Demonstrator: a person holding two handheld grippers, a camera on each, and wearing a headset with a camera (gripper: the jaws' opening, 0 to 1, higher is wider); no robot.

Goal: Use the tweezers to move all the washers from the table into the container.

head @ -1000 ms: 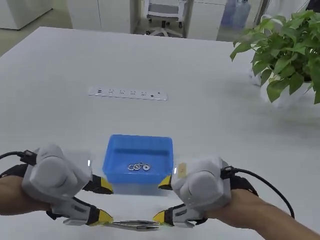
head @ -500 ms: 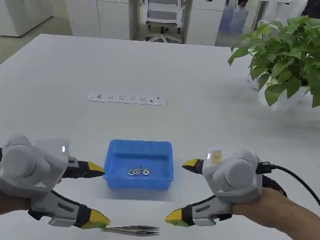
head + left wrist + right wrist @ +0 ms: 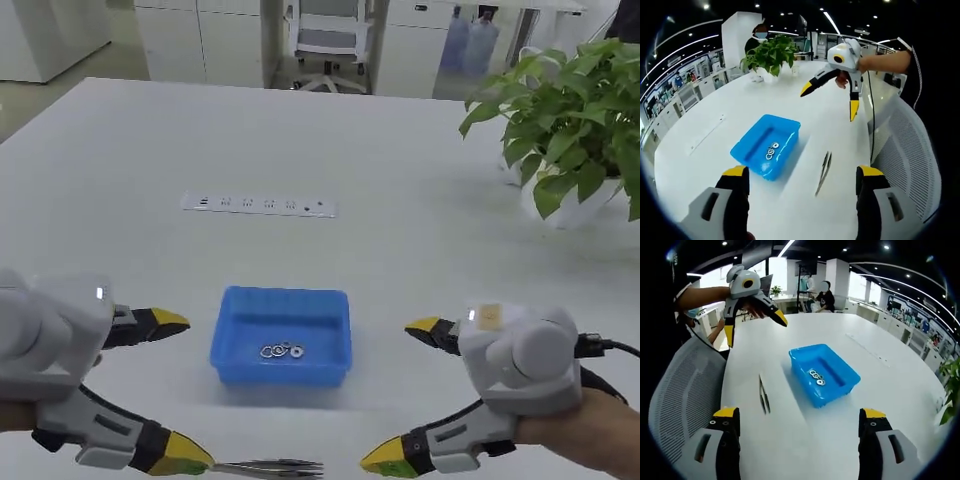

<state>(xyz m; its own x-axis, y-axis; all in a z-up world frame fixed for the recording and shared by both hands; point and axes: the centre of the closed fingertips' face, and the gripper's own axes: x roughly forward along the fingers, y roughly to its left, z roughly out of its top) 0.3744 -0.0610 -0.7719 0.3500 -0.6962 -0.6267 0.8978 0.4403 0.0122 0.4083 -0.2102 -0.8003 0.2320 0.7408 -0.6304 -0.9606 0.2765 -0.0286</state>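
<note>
A blue container [image 3: 281, 335] sits on the white table with several washers [image 3: 280, 351] lying inside it. The container [image 3: 766, 146] and its washers [image 3: 772, 149] also appear in the left gripper view, and the container [image 3: 823, 373] with washers [image 3: 816, 376] in the right gripper view. Metal tweezers [image 3: 268, 467] lie loose on the table near its front edge, between the two grippers; the tweezers [image 3: 824, 171] [image 3: 763, 394] touch neither. My left gripper [image 3: 178, 392] stands open at the container's left. My right gripper [image 3: 404, 394] stands open at its right, holding nothing.
A white power strip [image 3: 258, 206] lies beyond the container. A potted plant [image 3: 568, 120] stands at the table's far right. An office chair [image 3: 328, 42] is past the far edge. A mesh chair back [image 3: 675, 395] is close behind the front edge.
Both grippers have opened wide and drawn apart to either side of the container. The tweezers that lay between their tips now lie free on the table. The head camera has tilted slightly.
</note>
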